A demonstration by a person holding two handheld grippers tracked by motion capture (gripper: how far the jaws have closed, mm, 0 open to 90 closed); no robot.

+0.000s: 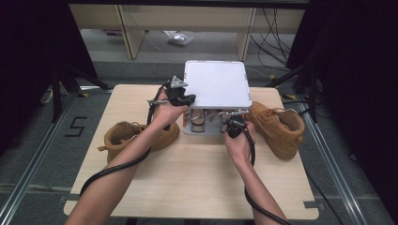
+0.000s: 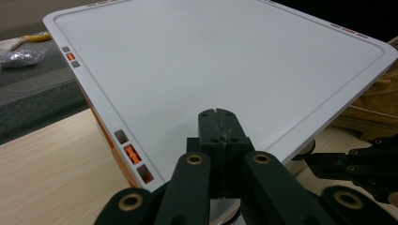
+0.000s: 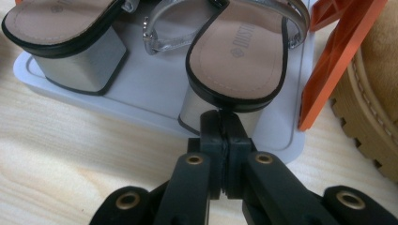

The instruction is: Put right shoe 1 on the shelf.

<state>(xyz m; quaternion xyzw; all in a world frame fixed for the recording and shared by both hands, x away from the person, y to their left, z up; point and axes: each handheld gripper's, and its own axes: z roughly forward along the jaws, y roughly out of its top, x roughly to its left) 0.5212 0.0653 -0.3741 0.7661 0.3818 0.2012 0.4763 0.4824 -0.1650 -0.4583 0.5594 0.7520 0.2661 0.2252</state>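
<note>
The left claw (image 2: 219, 115) has its jaws pressed together with nothing between them, its tip over the near edge of the white top shelf (image 2: 220, 61) of a small shoe rack (image 1: 217, 84) that stands at the middle of the tabletop (image 1: 187, 178). The right claw (image 3: 220, 117) is likewise closed and empty, its tip just at the block heel of the nearer sandal (image 3: 237, 51), which rests on the rack's lower tray (image 3: 155, 89) beside a second sandal (image 3: 61, 28). An orange side strut (image 3: 338, 56) rises right of that sandal. Tan boots sit on either side of the rack, one on the left (image 1: 124, 136) and one on the right (image 1: 281, 129).
</note>
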